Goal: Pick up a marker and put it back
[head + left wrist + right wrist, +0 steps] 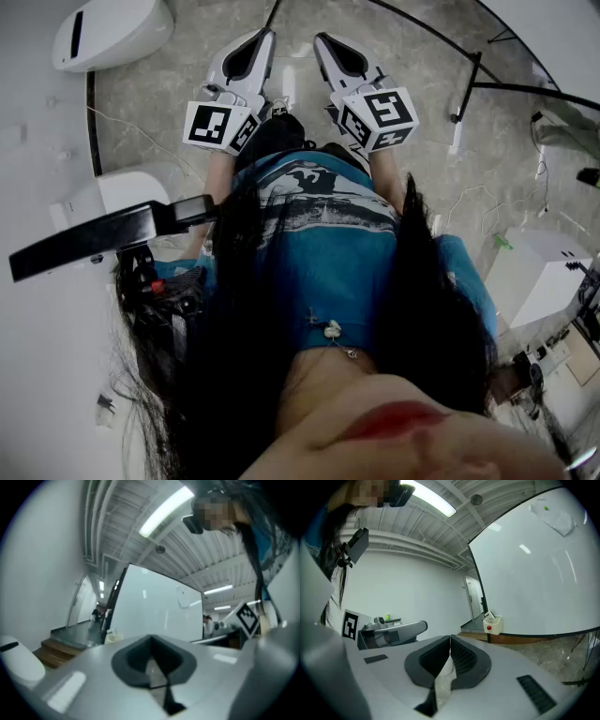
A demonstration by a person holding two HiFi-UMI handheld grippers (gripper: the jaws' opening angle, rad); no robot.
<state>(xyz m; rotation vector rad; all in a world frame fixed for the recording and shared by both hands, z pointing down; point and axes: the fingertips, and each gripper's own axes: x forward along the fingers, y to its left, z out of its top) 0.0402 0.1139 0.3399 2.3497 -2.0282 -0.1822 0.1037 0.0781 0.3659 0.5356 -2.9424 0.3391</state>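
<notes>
Two claws, nothing held
The left claw (151, 648) and the right claw (450, 644) had jaws pressed together, empty.

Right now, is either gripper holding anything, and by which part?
Nothing is held. The left gripper and the right gripper are both shut with nothing between the jaws.

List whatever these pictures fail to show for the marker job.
- No marker is identifiable in any view.
- Right gripper view: the white tray beside the whiteboard is too small to show what it holds.
- Head view: the person's hair and blue shirt cover the floor beneath them.
- Left gripper view: the whiteboard's lower edge is hidden behind the left gripper, and the background is blurred.
</notes>
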